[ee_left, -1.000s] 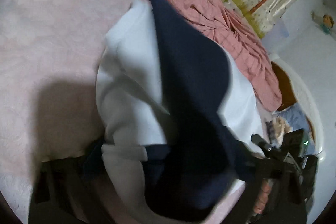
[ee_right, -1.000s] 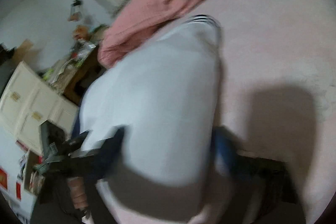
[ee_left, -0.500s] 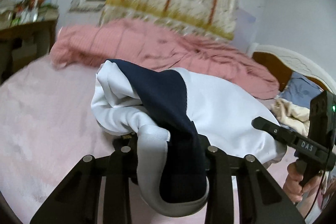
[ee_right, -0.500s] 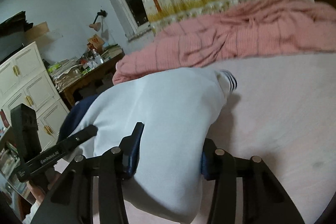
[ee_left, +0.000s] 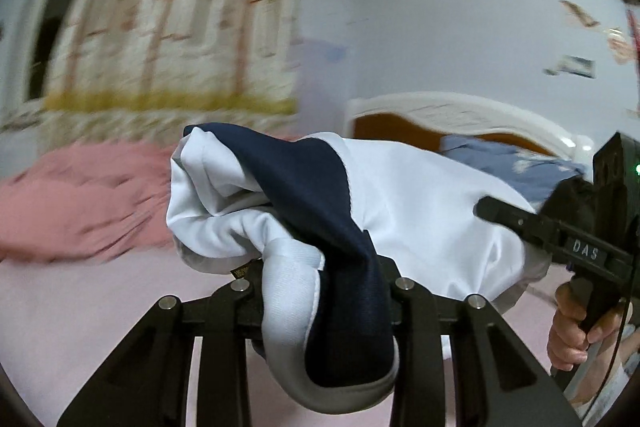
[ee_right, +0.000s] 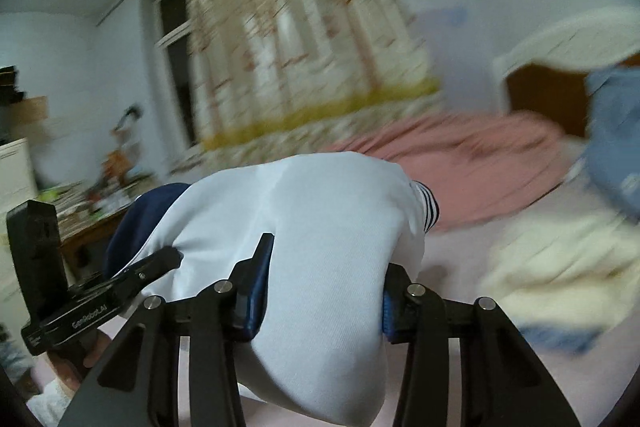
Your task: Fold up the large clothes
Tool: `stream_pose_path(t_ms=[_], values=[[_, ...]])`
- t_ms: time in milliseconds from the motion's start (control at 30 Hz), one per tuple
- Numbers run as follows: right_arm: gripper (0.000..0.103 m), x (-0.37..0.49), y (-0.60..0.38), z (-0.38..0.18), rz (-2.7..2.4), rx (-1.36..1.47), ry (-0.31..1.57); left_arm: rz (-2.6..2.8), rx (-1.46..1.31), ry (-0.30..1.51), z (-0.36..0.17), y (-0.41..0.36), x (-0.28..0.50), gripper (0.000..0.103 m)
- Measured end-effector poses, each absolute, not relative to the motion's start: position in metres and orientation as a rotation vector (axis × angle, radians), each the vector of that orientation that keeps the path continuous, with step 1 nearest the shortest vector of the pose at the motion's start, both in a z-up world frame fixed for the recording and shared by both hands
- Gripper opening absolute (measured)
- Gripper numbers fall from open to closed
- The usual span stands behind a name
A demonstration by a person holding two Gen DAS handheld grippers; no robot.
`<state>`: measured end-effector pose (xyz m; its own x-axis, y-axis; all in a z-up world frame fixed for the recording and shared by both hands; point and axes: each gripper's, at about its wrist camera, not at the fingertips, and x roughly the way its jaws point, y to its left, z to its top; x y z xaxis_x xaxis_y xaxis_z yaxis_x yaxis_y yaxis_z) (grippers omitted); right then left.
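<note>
From the left wrist we see our left gripper (ee_left: 324, 291) clamped on a bunched white-and-navy garment (ee_left: 400, 211), which hangs above the pink bed (ee_left: 80, 307), with our right hand (ee_left: 576, 327) at the frame's right edge.

From the right wrist, our right gripper (ee_right: 320, 291) pinches the garment's white cloth (ee_right: 320, 227), with the striped cuff (ee_right: 428, 207) toward the bed's pink quilt (ee_right: 480, 155).

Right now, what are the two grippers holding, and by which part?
Both hold the white and navy garment. The left gripper pinches a bunched navy-and-white fold; the right gripper clamps a bunched plain white part.
</note>
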<state>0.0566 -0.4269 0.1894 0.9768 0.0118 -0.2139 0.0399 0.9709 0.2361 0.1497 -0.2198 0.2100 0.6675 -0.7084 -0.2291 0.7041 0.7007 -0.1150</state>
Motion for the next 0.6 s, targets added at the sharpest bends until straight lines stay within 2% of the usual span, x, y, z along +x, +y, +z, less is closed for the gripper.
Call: stream_pose_path(t_ms=[167,300,400,467,533,600], values=[[0.046,0.041,-0.538,0.240,-0.222,0.134,0.099,-0.922,0.001,0.162,0.241,-0.358,0.166,0.031],[0.045,0.062,-0.630,0.240,-0.376,0.153,0.034,-0.961,-0.044,0.119,0.226,-0.459,0.194,0.031],[0.045,0.067,-0.689,0.198,-0.447,0.218,0.070,-1.014,-0.058,0.259,0.164,-0.509,0.214,0.031],[0.045,0.071,-0.714,0.154,-0.492,0.245,0.188,-1.052,-0.032,0.402,0.110,-0.524,0.219,0.031],[0.051,0.068,-0.729,0.103,-0.505,0.279,0.275,-1.041,-0.002,0.439,0.068,-0.521,0.217,0.034],[0.059,0.053,-0.734,0.075,-0.468,0.323,0.221,-1.061,-0.035,0.427,0.058,-0.507,0.216,0.039]])
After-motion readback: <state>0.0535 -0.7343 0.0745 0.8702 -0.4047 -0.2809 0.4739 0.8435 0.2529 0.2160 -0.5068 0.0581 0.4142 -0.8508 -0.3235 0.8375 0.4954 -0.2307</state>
